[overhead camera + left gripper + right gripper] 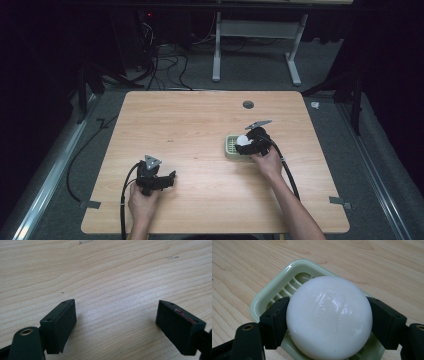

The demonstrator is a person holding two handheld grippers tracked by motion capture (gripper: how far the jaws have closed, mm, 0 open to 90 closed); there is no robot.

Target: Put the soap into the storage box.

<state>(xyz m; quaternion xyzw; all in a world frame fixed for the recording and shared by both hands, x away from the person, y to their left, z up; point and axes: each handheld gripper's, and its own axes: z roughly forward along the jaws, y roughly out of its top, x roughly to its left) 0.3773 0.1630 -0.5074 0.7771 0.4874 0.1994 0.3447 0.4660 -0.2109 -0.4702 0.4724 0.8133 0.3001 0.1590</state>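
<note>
From where I stand, nothing here carries writing that can be read. The table [200,130] shows bare wood grain, with no label, brand, number or sign on it.

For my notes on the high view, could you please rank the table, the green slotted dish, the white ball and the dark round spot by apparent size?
1. Table, by far the largest.
2. Green slotted dish, partly hidden by the right tongs.
3. White ball and dark round spot: they look alike, and the ball sits nearer the camera, so I will not rank them.
</note>
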